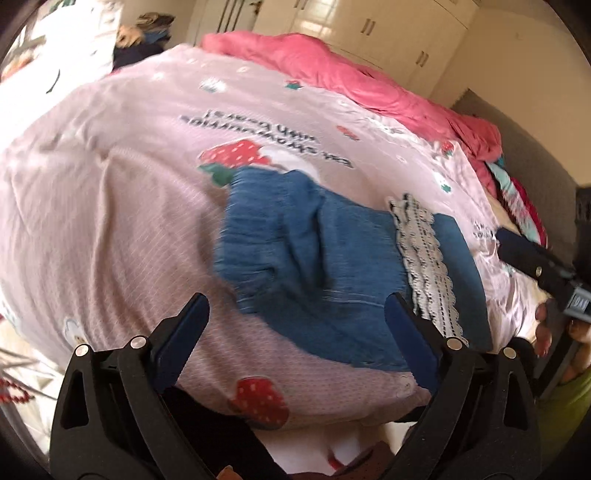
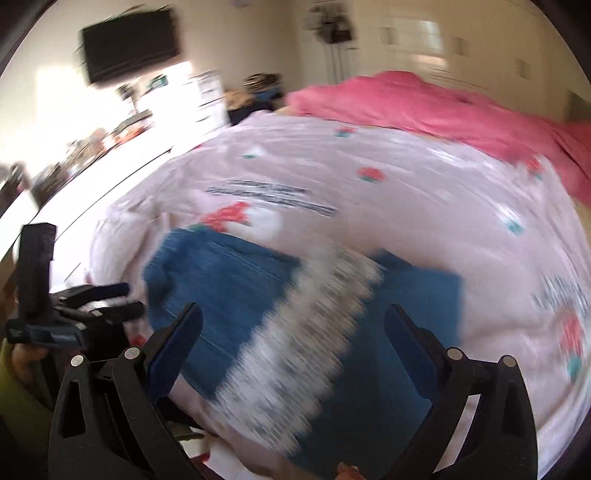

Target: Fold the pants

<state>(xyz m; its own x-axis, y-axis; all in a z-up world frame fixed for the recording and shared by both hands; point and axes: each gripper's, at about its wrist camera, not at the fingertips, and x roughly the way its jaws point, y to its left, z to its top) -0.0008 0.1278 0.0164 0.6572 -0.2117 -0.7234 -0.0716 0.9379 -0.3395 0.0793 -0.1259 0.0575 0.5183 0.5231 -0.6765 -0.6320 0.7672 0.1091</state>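
1. The blue denim pants are lying on a bed, spread over a pale pink quilt printed with strawberries and dark lettering.
2. A white lace trim band is seen running across the pants, and the gathered waistband end is turned toward the far side of the bed.
3. The left tongs are being held wide open above the near edge of the pants, with nothing gripped and no cloth pressed by the pads.
4. The right tongs are likewise being held wide open over the pants, empty; this view is heavily blurred.
5. The right tongs are also being shown at the right edge of the left wrist view, and the left tongs at the left edge of the right wrist view.
6. A bright pink blanket is bunched along the far side of the bed.
7. Cream cupboards are standing behind the bed, and a dark wall-mounted screen is visible in the right wrist view.
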